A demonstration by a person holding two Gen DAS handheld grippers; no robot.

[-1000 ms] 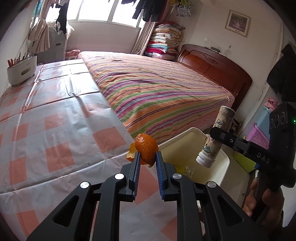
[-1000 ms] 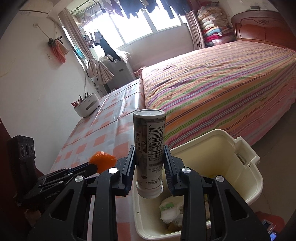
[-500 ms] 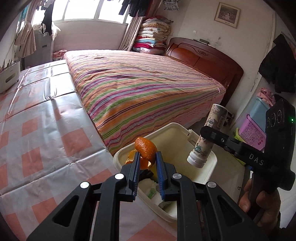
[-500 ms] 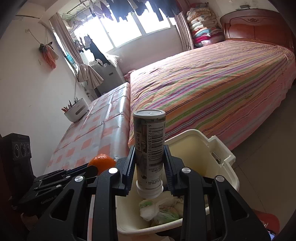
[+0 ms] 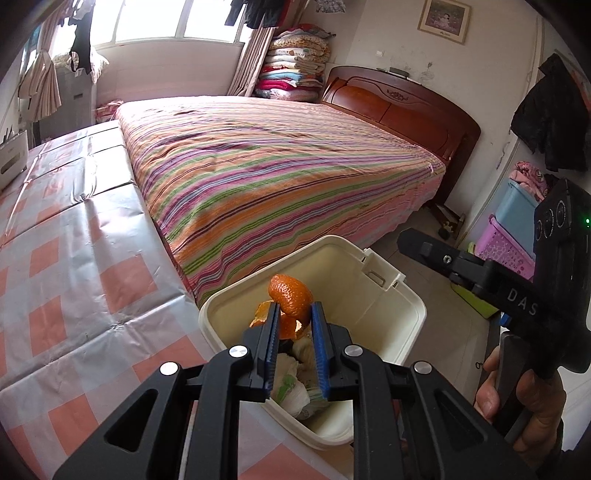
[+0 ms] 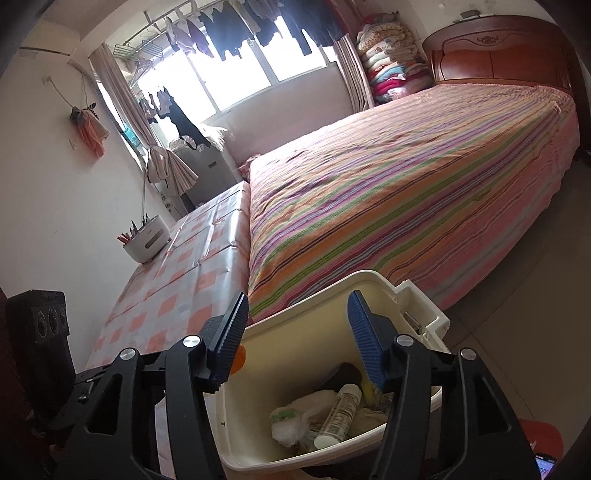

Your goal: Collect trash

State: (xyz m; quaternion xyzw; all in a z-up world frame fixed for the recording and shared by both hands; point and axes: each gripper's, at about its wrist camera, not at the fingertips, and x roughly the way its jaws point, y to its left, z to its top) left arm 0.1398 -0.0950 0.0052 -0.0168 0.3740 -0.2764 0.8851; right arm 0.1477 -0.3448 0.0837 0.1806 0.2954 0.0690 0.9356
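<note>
Left wrist view is showing you one piece of orange peel, one cream bin, and two grippers, one in each of your hands. Your left gripper is pinching the orange peel between its blue pads, jaws drawn narrow, and is holding it above the open bin, over the crumpled tissues lying inside.

Your right gripper is standing with its jaws spread; they have just been opening, and nothing is sitting between the pads now. The bottle is lying tilted inside the bin, cap toward the near wall, resting on the wadded tissues and wrappers. From the left wrist view you are seeing the right gripper's black arm reaching over the bin's far side, with your right hand wrapped around its handle.

The bin is sitting just beside the edge of a table covered in a glossy cloth of pink and silver checks. One white holder with pens is standing at the table's far end by the wall. A bed with a striped cover is running alongside the table, with a dark wooden headboard and a stack of folded quilts near the window. Clothes are hanging across the window. Plastic baskets, blue and purple, are standing against the right wall.
</note>
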